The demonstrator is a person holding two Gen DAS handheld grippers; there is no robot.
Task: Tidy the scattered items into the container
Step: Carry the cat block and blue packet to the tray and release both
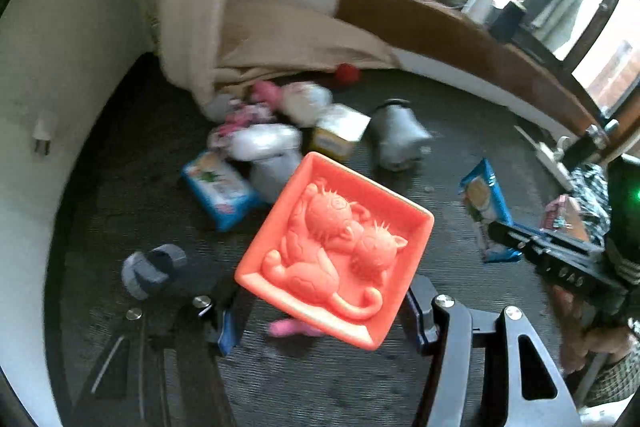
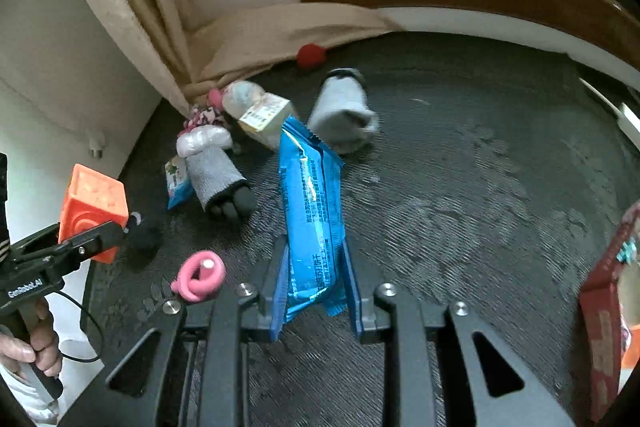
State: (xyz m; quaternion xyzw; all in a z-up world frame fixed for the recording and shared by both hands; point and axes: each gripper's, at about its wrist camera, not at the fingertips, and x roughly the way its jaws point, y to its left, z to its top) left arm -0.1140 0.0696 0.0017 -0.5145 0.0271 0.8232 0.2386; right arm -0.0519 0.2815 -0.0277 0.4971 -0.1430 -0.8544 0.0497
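My left gripper (image 1: 320, 323) is shut on an orange square toy block with two embossed cats (image 1: 336, 251), held above the dark carpet. The block (image 2: 94, 211) and left gripper also show at the left of the right wrist view. My right gripper (image 2: 316, 311) is shut on a long blue snack packet (image 2: 312, 223), lifted off the floor; it shows at the right of the left wrist view (image 1: 490, 211). A red container's edge (image 2: 604, 311) is at the far right.
A pile lies near the curtain: grey socks (image 2: 344, 111), a small carton (image 2: 266, 117), a blue packet (image 1: 218, 189), white bundles, a red ball (image 2: 311, 55). A pink ring toy (image 2: 200, 277) lies near my right gripper. A grey-blue sock (image 1: 154, 269) lies left.
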